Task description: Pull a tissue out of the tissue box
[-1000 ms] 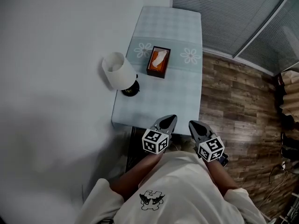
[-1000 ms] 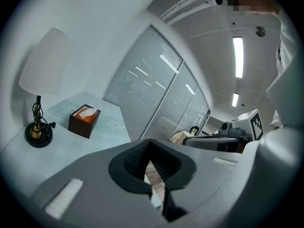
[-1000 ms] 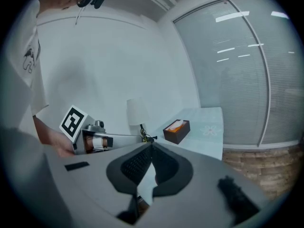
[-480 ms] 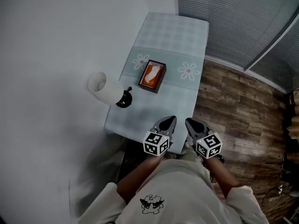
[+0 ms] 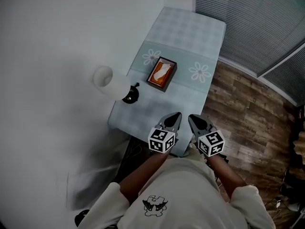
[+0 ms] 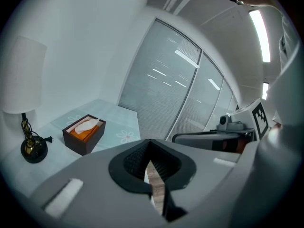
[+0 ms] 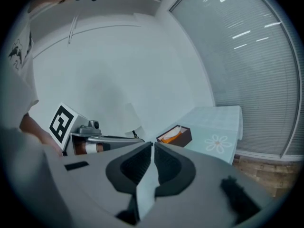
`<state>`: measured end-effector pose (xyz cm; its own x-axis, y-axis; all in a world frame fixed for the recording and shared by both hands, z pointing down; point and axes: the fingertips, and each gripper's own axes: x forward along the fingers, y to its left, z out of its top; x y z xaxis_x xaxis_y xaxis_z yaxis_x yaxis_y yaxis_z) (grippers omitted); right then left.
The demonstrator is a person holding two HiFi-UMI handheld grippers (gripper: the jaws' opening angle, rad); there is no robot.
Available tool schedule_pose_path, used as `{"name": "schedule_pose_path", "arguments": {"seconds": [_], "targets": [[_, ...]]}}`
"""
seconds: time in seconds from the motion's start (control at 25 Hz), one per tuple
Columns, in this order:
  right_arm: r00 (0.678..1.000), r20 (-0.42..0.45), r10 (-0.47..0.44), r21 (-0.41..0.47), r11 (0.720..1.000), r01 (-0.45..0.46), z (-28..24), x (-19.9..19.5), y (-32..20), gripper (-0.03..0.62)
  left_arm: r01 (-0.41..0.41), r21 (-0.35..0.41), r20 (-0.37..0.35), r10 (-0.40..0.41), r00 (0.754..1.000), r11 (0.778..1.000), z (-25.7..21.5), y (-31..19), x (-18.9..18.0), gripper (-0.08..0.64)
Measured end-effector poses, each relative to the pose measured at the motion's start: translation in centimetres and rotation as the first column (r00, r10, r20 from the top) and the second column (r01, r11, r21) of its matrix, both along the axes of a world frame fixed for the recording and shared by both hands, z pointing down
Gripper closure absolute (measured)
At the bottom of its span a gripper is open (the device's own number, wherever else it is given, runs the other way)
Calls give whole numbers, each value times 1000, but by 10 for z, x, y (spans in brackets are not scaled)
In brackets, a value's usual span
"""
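A dark brown tissue box (image 5: pixel 162 74) with an orange top and a white tissue poking out stands on the middle of the pale checked table (image 5: pixel 190 32). It also shows in the left gripper view as the tissue box (image 6: pixel 84 133) and in the right gripper view as the tissue box (image 7: pixel 175 136), well ahead of both. My left gripper (image 5: pixel 175 118) and right gripper (image 5: pixel 193 120) hang side by side over the table's near end, both shut with nothing between their jaws. The left gripper's tips (image 6: pixel 149 142) and the right gripper's tips (image 7: pixel 152 144) meet.
A white-shaded lamp (image 5: pixel 111 81) on a black base (image 5: pixel 130 95) stands at the table's left edge, close to the box. A white wall runs along the left. Grey blinds (image 5: pixel 257 23) and a wooden floor (image 5: pixel 248 118) lie to the right.
The view has swung, so the table now lies slanted. Both grippers, still shut and side by side, have come forward from short of the table's near edge to over it.
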<state>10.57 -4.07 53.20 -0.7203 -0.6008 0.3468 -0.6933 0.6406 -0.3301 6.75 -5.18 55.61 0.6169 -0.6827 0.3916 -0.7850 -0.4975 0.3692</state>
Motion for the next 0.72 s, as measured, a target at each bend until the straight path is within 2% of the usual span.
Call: {"name": "schedule_pose_path", "arguments": {"seconds": [0.36, 0.72], "targets": [[1000, -25, 9, 9, 1000, -8, -7, -19, -14, 583, 33, -4, -30, -33, 999, 999, -5, -14, -33, 555], [998, -61, -31, 17, 999, 33, -1, -51, -43, 583, 43, -1, 2, -43, 999, 999, 7, -43, -62, 555]]}}
